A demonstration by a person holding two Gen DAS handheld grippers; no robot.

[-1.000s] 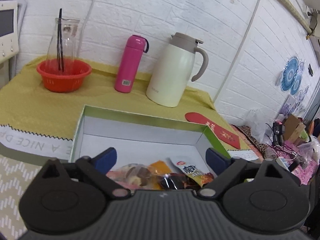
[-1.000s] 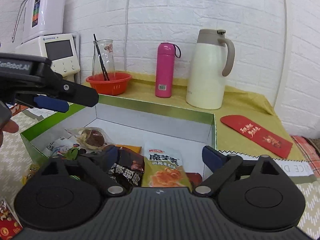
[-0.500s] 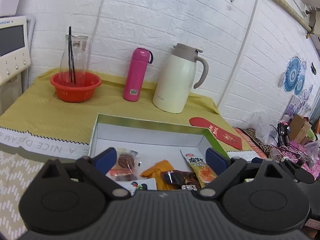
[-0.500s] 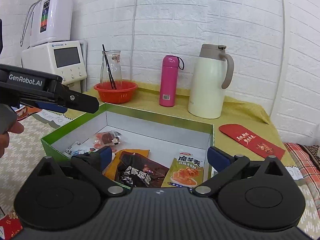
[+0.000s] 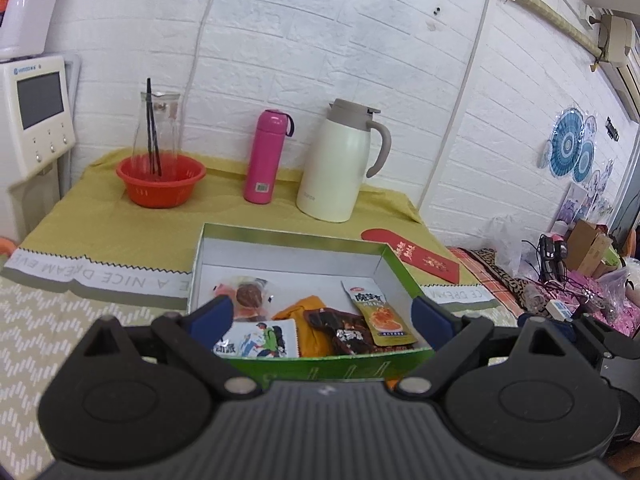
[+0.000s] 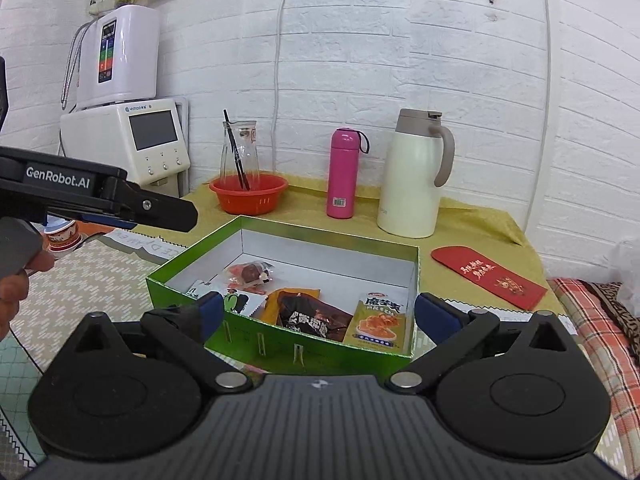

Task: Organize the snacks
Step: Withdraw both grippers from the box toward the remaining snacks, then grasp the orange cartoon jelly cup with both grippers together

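An open green box (image 5: 288,236) (image 6: 328,236) with a white inside sits on the table. Several snack packets lie in it: a yellow one (image 5: 380,312) (image 6: 378,322), a dark one (image 5: 340,330) (image 6: 312,316), an orange one (image 5: 304,312), a clear one with a brown round snack (image 5: 248,294) (image 6: 250,272), and a white illustrated one (image 5: 260,338). My left gripper (image 5: 320,314) hovers open just before the box's near wall, holding nothing. My right gripper (image 6: 320,312) is open and empty at the near right corner. The right wrist view shows the left gripper (image 6: 188,216) from the side, left of the box.
On the yellow cloth behind the box stand a red basket (image 5: 160,184) with a glass carafe, a pink flask (image 5: 266,156) and a cream jug (image 5: 340,160). A red envelope (image 6: 488,276) lies to the right. A white appliance (image 6: 132,144) stands at back left, and a person's fingers (image 6: 12,284) hold the left gripper.
Both grippers have drawn back and risen from over the box. The box now sits farther ahead, with its near wall in view. The packets have not moved.
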